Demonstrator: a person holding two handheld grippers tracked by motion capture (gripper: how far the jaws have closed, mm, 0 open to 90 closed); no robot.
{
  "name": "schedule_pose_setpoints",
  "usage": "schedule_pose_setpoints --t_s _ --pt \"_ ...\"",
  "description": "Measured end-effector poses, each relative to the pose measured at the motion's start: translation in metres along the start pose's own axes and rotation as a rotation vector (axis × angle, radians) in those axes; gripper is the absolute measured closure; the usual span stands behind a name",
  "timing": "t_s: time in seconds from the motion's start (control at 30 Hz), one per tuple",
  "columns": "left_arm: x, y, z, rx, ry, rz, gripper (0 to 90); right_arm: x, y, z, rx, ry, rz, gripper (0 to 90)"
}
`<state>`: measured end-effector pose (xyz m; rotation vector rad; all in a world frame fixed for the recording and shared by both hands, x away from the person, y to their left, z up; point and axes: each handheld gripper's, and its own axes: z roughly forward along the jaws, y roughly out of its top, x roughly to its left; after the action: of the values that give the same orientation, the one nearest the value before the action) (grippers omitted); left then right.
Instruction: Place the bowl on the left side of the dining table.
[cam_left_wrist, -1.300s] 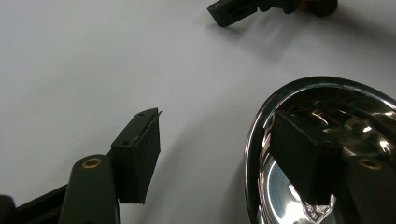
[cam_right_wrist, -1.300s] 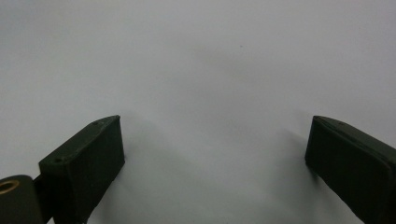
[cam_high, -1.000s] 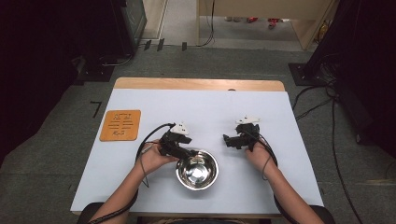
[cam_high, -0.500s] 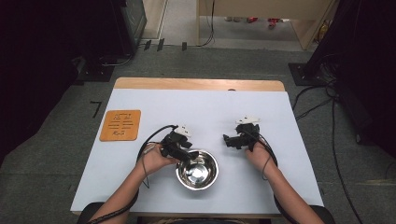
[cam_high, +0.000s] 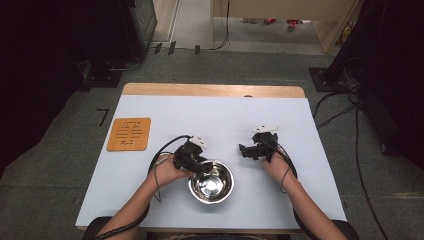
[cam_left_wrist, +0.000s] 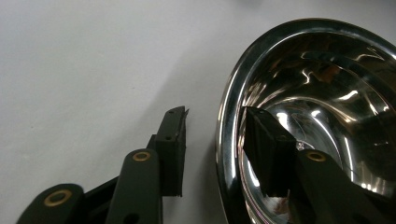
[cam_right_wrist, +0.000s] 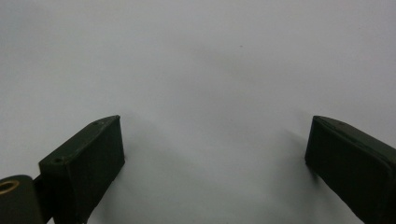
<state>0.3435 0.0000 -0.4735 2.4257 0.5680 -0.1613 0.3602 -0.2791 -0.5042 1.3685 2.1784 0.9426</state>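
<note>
Steel bowl straddled at its rim, grip not yet made

The steel bowl (cam_high: 211, 181) sits upright near the front edge of the surface (cam_high: 215, 120), empty as far as its shiny inside shows. The left gripper (cam_left_wrist: 212, 135) has one of its fingers (cam_left_wrist: 268, 156) inside the bowl and the other outside the rim; they have just been closing, yet a gap remains, so the rim is not clamped. Gripping and moving the bowl seem left to do. The right gripper (cam_high: 243, 150) rests well apart, fingers spread wide on nothing. An orange mat (cam_high: 129, 134) lies far left.
</note>
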Motion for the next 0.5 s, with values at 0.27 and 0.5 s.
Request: schedule_pose_setpoints --t_s 0.27,0.5 --pt "0.0002 -0.0005 0.0009 0.031 -0.034 -0.004 71.6 0.0 0.0 0.0 0.0 0.0 -0.001 4.3" --pt "0.0008 -0.0004 0.0024 0.054 -0.071 -0.02 82.7 0.0 0.0 0.0 0.0 0.0 -0.001 4.3"
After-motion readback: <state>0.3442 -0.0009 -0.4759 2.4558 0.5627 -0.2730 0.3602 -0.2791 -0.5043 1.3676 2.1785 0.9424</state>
